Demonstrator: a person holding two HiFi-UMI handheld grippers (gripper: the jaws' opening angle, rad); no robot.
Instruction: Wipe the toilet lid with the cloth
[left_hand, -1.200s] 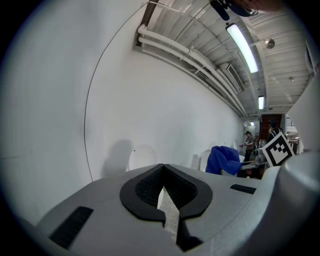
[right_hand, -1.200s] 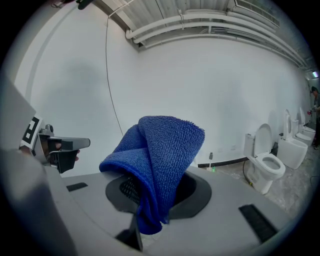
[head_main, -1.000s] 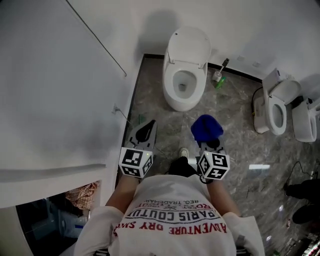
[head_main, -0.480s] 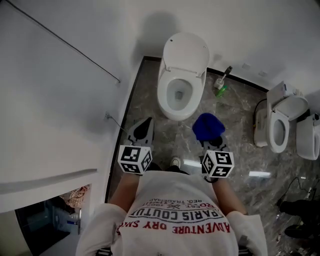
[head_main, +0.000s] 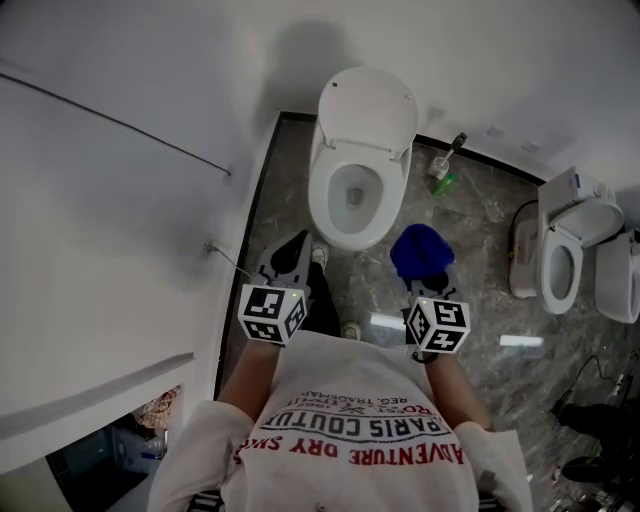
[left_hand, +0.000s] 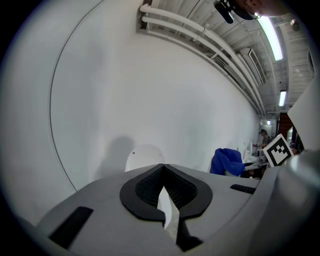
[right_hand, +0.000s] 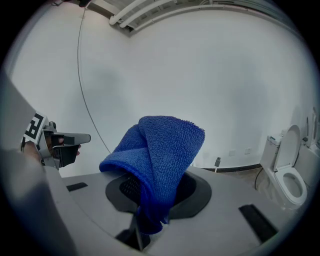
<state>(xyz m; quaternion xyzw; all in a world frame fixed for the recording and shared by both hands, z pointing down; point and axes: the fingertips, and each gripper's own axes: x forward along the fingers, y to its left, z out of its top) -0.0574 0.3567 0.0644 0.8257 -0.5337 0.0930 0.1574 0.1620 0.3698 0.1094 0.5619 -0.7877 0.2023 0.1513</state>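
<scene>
A white toilet (head_main: 348, 195) stands ahead against the wall, its lid (head_main: 367, 108) raised upright. The lid (left_hand: 145, 157) also shows as a pale oval past the left jaws. My left gripper (head_main: 296, 246) is shut with nothing in it and hangs just short of the bowl's left front. My right gripper (head_main: 424, 272) is shut on a folded blue cloth (head_main: 421, 251), held to the right of the bowl above the floor. The blue cloth (right_hand: 161, 155) drapes over the right jaws and hides their tips.
A toilet brush and a green bottle (head_main: 441, 166) stand by the wall right of the toilet. A second toilet (head_main: 563, 252) and another white fixture (head_main: 621, 276) sit at the far right. A white partition (head_main: 110, 200) closes the left side. My shoe (head_main: 350, 329) is on the grey marble floor.
The toilet has come nearer and lower in the head view as I stepped towards it. Both grippers keep the same pose, the cloth still in the right one.
</scene>
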